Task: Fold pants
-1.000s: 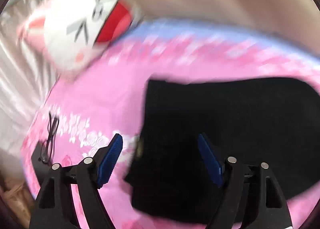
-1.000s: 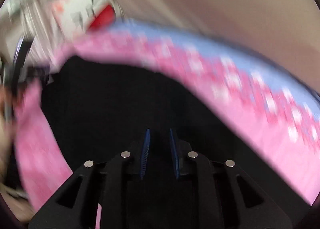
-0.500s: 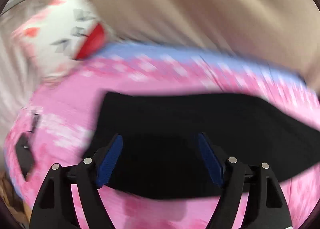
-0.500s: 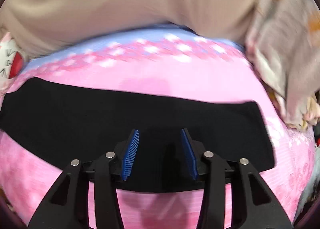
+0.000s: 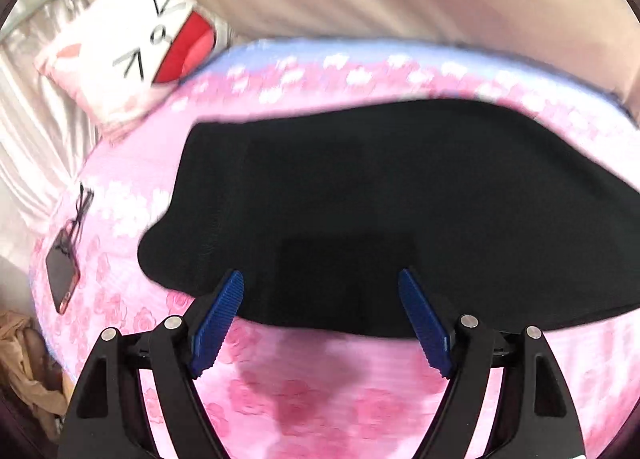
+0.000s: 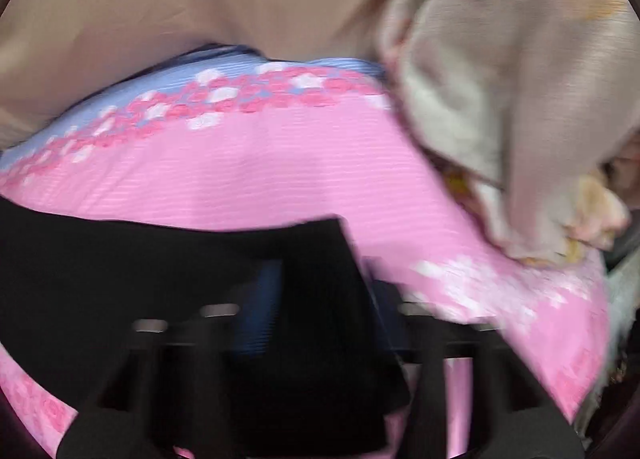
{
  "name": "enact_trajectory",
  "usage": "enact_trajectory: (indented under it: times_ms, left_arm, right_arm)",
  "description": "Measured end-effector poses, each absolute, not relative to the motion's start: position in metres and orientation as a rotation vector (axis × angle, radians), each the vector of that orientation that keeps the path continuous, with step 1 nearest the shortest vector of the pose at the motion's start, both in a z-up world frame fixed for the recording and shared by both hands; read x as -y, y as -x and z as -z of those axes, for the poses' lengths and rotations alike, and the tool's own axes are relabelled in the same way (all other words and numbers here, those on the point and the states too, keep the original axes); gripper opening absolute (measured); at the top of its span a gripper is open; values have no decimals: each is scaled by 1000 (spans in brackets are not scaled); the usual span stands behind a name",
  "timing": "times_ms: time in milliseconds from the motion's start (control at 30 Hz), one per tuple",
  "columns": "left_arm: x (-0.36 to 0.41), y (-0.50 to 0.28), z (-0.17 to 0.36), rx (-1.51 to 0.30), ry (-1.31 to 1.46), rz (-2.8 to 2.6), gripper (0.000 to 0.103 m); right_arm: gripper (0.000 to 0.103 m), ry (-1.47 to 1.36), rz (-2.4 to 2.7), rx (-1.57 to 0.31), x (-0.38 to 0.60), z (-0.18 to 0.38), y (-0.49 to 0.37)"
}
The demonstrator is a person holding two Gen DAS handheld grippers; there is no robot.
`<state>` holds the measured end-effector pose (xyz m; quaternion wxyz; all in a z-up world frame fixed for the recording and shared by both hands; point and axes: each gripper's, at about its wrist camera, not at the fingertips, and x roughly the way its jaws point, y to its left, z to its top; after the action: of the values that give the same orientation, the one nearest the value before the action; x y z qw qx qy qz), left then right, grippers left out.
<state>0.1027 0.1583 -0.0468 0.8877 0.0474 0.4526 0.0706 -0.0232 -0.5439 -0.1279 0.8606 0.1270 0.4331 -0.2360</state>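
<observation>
In the left wrist view the black pants (image 5: 380,211) lie flat on the pink bed (image 5: 320,391), long axis left to right, and the left gripper (image 5: 320,319) hovers spread wide, empty, over their near edge. In the blurred right wrist view the pants (image 6: 140,279) end at a corner, and the right gripper (image 6: 316,315) has just been closing; whether it pinches cloth I cannot tell.

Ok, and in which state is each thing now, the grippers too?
Black pants: spread flat on the bedspread, right end between the right jaws.
Left gripper: open, over the near edge, holding nothing.
Right gripper: just closed on the pants' end; blurred.
Phone: lying flat, screen dark.
</observation>
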Motion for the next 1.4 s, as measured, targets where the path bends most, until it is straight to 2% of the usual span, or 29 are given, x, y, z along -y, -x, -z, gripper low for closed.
enact_trajectory:
  times_ms: [67, 167, 200, 233, 267, 367, 400, 467, 633, 900, 933, 967, 1000, 1033, 1200, 1400]
  left_arm:
    - [-139, -103, 33, -898, -123, -120, 78]
    - [-114, -103, 28, -868, -172, -90, 78]
    - [-108, -104, 31, -869, -181, -86, 78]
    - [-104, -102, 35, -876, -185, -85, 78]
    - [-101, -101, 39, -888, -187, -91, 78]
    - [-101, -100, 44, -901, -178, -107, 78]
    - [-101, -99, 43, -896, -172, -111, 78]
    - [-99, -93, 41, -875, -175, -137, 78]
    - [-103, -87, 39, -858, -100, -132, 78]
    - [-104, -82, 50, -895, 9, -51, 78]
    - [-106, -81, 53, -901, 4, -55, 78]
    - [-107, -81, 56, -908, 7, -57, 78]
    - [-108, -81, 58, -914, 12, -57, 78]
    - [-111, -81, 61, -922, 18, -55, 78]
    - [-122, -78, 65, -933, 49, -51, 78]
    - [-139, -73, 61, -912, 87, -39, 78]
  right_arm:
    - [13, -199, 503, -864, 538, 111, 19]
    - [14, -199, 516, -817, 550, 102, 21]
    - [23, -207, 511, -875, 557, 115, 17]
    - [26, -218, 503, -944, 560, 128, 14]
    - [32, -226, 504, -917, 560, 129, 21]
    - [38, -303, 496, -817, 554, 103, 49]
    - [51, -327, 483, -792, 552, 97, 60]
    - [65, -348, 512, -791, 553, 95, 77]
    - [65, -691, 397, -832, 567, 131, 106]
    - [67, -696, 479, -802, 561, 133, 103]
    - [67, -683, 490, -807, 559, 133, 101]
    - [60, -662, 494, -817, 555, 132, 99]
    - [33, -661, 475, -828, 552, 133, 98]
    - [22, -727, 421, -827, 550, 139, 97]
    - [18, -782, 424, -754, 543, 131, 94]
    - [18, -739, 285, -653, 497, 77, 59]
